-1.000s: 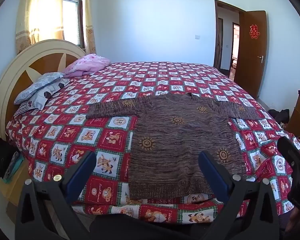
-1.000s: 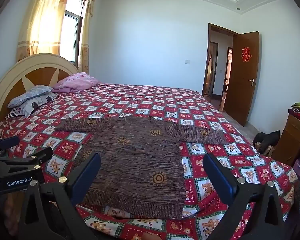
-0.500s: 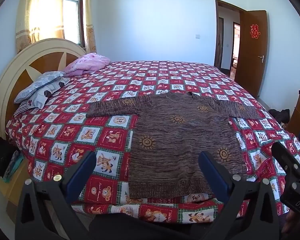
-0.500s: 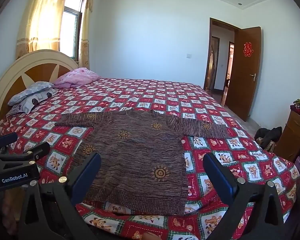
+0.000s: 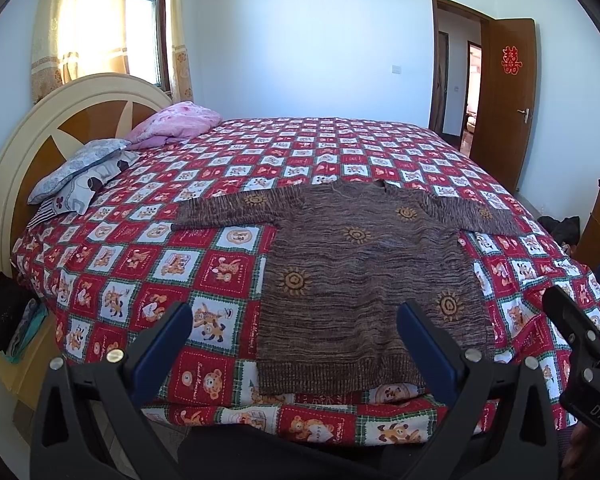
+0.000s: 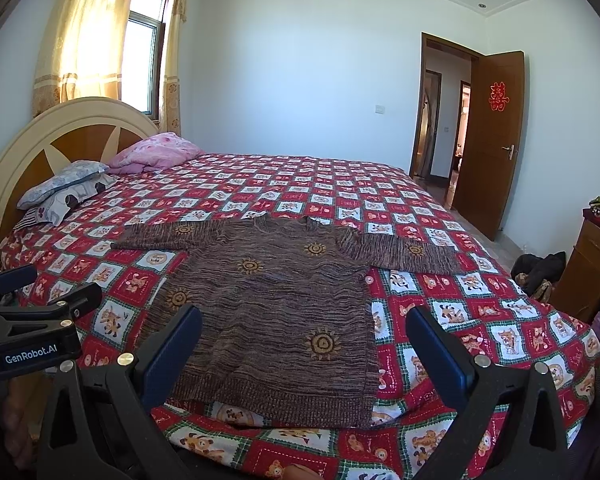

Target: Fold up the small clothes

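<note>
Brown sweater (image 5: pixel 364 276) flat on bed (image 5: pixel 228 264) w/ sleeves out; both grippers' fingers wide apart, holding nothing.

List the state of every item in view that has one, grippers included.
brown sweater: spread flat on the bed, sleeves out, unfolded
left gripper: open, empty, above the bed edge
right gripper: open, empty, above the hem
door: open
curtain: drawn across part of the window
pillows: stacked by the headboard
</note>
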